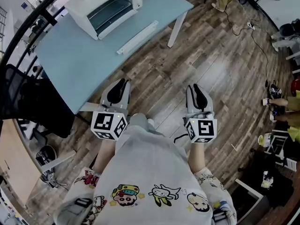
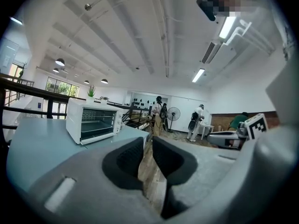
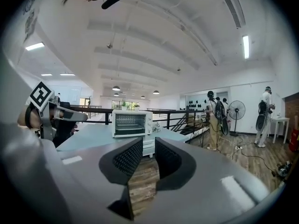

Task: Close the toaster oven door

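My left gripper and right gripper hang well short of the oven, fingers narrowly apart, empty. Its door looks upright against the front, seemingly shut. If it isn't seated, I'd press squarely near its top edge.

A pale blue worktop on a wood floor carries a white oven and, near its front, a long white bar.

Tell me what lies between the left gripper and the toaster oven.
Head view: wood floor, then bare blue table, with a long white bar near the front of the toaster oven.
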The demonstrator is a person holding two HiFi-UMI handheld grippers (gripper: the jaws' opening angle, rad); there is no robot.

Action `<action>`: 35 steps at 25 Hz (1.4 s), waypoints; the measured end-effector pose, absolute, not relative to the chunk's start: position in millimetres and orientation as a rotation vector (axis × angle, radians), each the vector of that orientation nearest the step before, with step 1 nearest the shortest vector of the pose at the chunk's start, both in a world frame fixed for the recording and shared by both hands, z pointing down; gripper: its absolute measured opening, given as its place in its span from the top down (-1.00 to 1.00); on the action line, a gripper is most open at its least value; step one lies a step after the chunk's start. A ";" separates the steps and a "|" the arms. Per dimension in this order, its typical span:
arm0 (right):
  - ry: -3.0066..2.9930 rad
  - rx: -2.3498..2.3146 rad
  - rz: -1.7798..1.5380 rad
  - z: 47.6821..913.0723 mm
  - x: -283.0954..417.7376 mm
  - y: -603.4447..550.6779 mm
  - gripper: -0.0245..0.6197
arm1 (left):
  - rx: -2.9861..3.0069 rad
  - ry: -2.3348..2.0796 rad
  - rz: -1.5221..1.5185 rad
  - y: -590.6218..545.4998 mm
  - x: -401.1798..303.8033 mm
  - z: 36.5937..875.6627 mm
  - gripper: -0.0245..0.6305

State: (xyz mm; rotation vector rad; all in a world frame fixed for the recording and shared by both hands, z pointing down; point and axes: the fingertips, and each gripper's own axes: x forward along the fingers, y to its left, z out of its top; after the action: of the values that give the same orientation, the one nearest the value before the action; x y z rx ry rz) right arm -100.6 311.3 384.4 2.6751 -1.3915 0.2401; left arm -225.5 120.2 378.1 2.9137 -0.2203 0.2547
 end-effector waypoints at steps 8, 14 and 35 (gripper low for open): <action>-1.423 2.657 0.301 400.1 -92.2 303.7 0.61 | 2.908 -0.232 0.257 117.1 -211.6 383.9 0.71; -1.430 2.642 0.303 402.1 -59.2 279.4 0.60 | 2.907 -0.231 0.248 92.5 -175.8 388.8 0.71; -1.523 2.593 0.302 393.8 85.9 124.9 0.56 | 2.917 -0.257 0.251 -46.2 -33.6 381.3 0.64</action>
State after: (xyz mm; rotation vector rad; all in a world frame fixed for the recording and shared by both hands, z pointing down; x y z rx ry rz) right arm 85.9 124.9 393.8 2.5934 -1.5225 0.3018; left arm -33.6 -46.2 381.3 2.9169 -0.2575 0.2511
